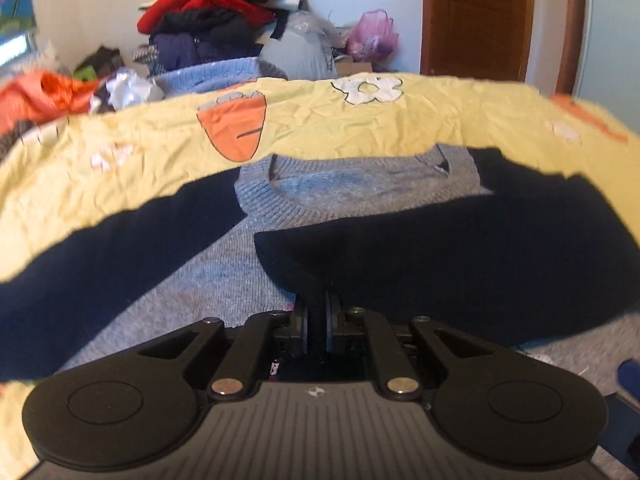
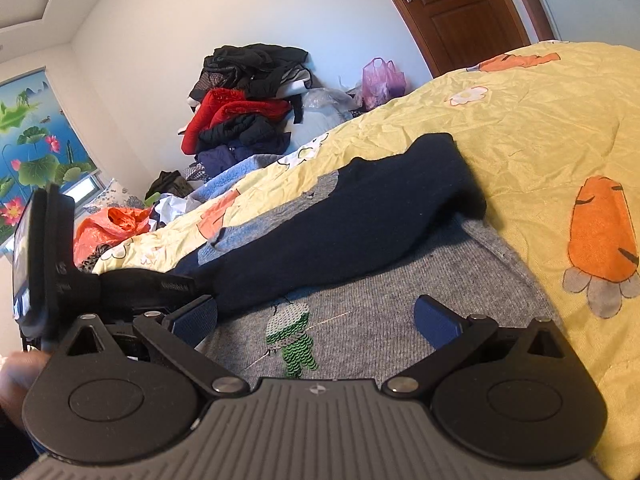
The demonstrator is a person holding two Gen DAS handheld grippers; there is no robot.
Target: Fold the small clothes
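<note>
A small grey knit sweater (image 1: 224, 280) with navy sleeves lies flat on a yellow bedspread (image 1: 340, 128). My left gripper (image 1: 318, 320) is shut on the cuff of the right navy sleeve (image 1: 460, 248), which is folded across the grey chest. The other navy sleeve (image 1: 100, 272) stretches out to the left. In the right wrist view my right gripper (image 2: 316, 320) is open and empty, just above the grey body (image 2: 380, 300) with its sequin figure (image 2: 292, 336). The folded navy sleeve (image 2: 340, 224) lies ahead of it. The left gripper's body (image 2: 52, 264) shows at the left.
A tall pile of red, black and navy clothes (image 1: 212, 12) stands at the far wall beside a pink plastic bag (image 1: 374, 36). An orange bag (image 1: 44, 92) and crumpled items lie at the bed's far left. A brown door (image 1: 476, 16) is at the back right.
</note>
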